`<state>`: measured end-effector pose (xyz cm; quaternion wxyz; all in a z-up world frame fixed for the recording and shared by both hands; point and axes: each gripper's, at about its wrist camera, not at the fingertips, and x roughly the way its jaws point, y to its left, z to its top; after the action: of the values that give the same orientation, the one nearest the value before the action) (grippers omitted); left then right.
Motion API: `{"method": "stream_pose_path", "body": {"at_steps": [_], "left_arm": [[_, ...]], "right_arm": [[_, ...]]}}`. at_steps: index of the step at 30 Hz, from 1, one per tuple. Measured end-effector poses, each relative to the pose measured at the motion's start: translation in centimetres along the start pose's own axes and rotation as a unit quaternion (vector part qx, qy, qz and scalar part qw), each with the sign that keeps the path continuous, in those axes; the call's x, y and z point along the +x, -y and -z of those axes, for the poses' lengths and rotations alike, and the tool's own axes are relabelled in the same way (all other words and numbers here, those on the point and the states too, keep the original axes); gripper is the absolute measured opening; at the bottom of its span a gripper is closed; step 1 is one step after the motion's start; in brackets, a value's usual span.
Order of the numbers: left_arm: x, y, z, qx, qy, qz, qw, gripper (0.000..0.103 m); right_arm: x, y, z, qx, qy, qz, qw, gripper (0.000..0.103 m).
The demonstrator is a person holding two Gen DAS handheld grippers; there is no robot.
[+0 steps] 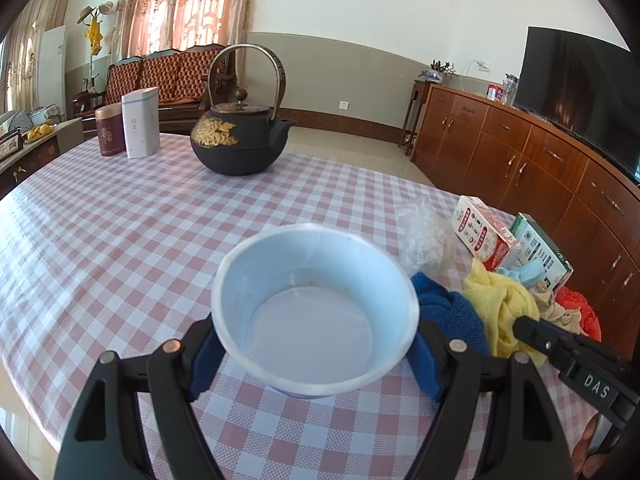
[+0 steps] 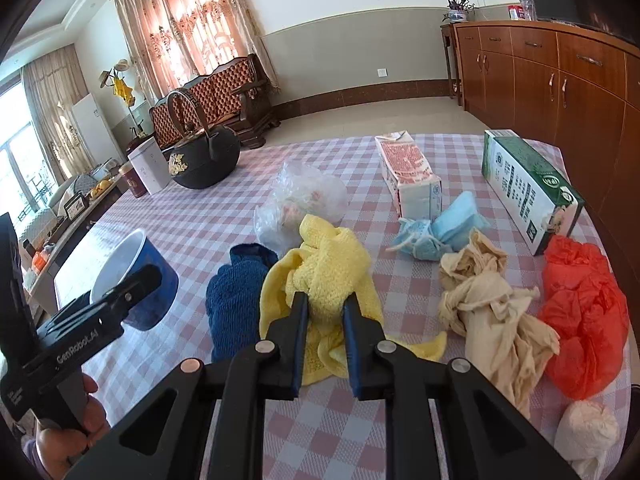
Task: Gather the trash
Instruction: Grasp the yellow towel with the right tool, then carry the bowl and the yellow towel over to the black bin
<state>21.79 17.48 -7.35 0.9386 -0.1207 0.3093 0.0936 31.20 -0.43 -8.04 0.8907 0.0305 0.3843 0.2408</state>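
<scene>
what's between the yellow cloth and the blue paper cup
A crumpled dark blue cloth lies between the yellow cloth and the blue paper cup; the right wrist view shows it.

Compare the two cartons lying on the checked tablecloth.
The red-and-white carton is printed in red and white; the green carton is green and white. The red-and-white carton looks smaller and lies nearer the table's middle; the green carton lies by the table's edge, beside the red plastic bag. Both lie on their sides.

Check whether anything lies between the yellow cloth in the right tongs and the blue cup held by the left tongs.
Only the blue cloth lies low on the table between yellow cloth and blue cup; lifted over it, the path looks clear.
</scene>
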Motion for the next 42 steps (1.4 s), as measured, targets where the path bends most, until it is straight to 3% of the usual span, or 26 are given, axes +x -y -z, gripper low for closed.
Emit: {"method": "stream_pose_path", "body": {"at_steps": [2,5,13,16,18,22,32,42], "left_arm": [[-0.1,0.2,0.0,0.002,0.001,0.001,1.0,0.079],[-0.2,0.6,0.1,0.005,0.001,0.004,1.0,0.079],[-0.2,0.7,0.1,0.005,0.002,0.005,1.0,0.079],[-0.1,0.7,0.1,0.005,-0.001,0.005,1.0,0.079],[-0.1,0.8,0.1,0.005,-0.001,0.005,1.0,0.079],[-0.2,1.0,0.1,0.007,0.001,0.008,0.9999,0.079],[-3.4,4.1,0.9,0.026,0.008,0.037,0.9989,0.079],[-7.6,12.3,2.5,0.08,0.01,0.107,0.991,0.079]], "right_arm": [[-0.4,0.5,0.8,0.009,-0.008,-0.004,1.0,0.02],[-1.1,0.7,1.3,0.012,-0.004,-0.002,1.0,0.032],[0.3,1.1,-0.5,0.029,0.002,0.003,1.0,0.056],[1.5,0.9,-0.8,0.027,-0.009,0.003,1.0,0.054],[1.9,0.8,-0.6,0.026,-0.012,-0.002,1.0,0.04],[1.3,0.2,-0.4,0.005,-0.006,0.0,1.0,0.032],[-5.4,0.7,0.9,0.002,0.029,0.001,1.0,0.031],[-14.8,5.6,4.7,0.035,0.065,0.05,0.996,0.031]]}}
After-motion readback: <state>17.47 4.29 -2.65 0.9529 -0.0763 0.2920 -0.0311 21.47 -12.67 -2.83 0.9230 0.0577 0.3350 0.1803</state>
